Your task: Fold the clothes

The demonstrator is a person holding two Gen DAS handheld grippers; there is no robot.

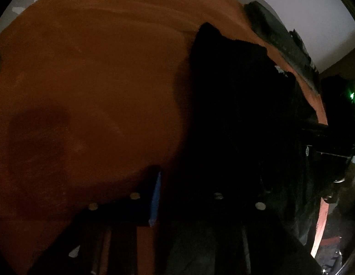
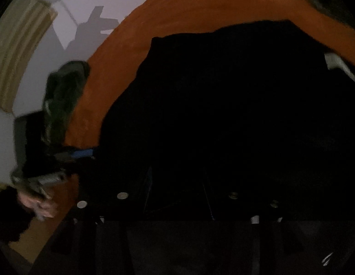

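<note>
Both claws point steeply down at the orange tabletop (image 1: pixel 86 80). Left claw (image 1: pixel 189 197): jaw state indeterminable, too dark. Right claw (image 2: pixel 177 194) closed. Black garment (image 2: pixel 223 103) lies rumpled, detail obscured.

Garment (image 2: pixel 234 114): plain black. Tabletop (image 1: pixel 86 80): plain orange-brown. Finger pad (image 1: pixel 155 197): blue. Wall (image 1: pixel 303 11): pale grey. Curtain (image 2: pixel 19 52): beige, striped.
</note>
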